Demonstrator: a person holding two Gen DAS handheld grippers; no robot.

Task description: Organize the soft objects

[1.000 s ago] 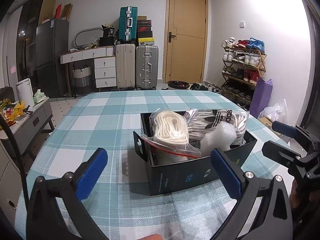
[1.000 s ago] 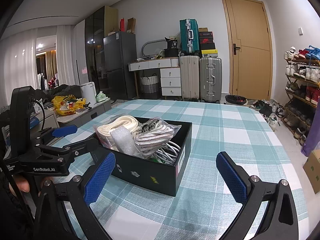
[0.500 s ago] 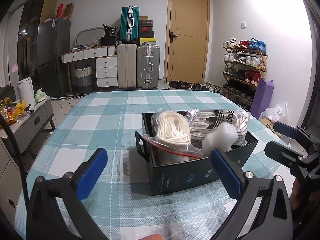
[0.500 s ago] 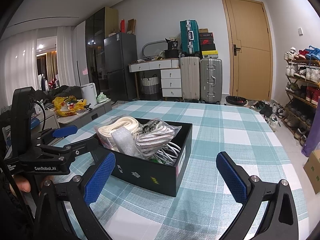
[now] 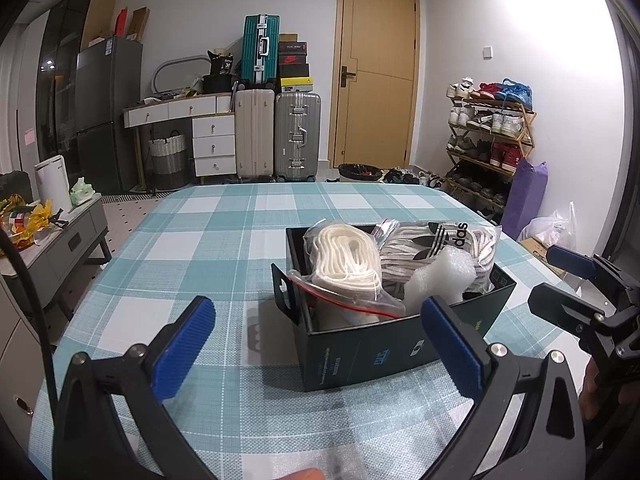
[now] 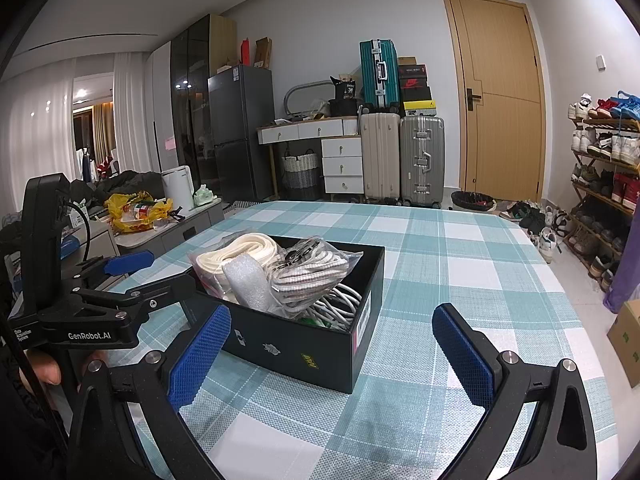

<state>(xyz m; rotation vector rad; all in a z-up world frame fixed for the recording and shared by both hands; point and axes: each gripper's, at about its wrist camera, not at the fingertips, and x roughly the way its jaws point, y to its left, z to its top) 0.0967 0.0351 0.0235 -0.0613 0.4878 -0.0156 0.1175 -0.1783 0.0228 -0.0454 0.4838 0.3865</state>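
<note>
A black box stands on the teal checked tablecloth. Inside it lie a clear bag of white webbing, a bag of striped laces with an adidas logo, a piece of white foam wrap and white cables. My left gripper is open, held low in front of the box. My right gripper is open too, with the box's near corner between its blue pads. Each gripper shows in the other's view: the right gripper at the right edge, the left gripper at the left.
The table has bare cloth to the right of the box and behind it. Beyond it stand suitcases, a white drawer desk, a fridge, a wooden door and a shoe rack. A grey side cabinet sits left.
Both grippers stay open and almost still. The left view has drifted slightly, so the box sits a little further right in it.
</note>
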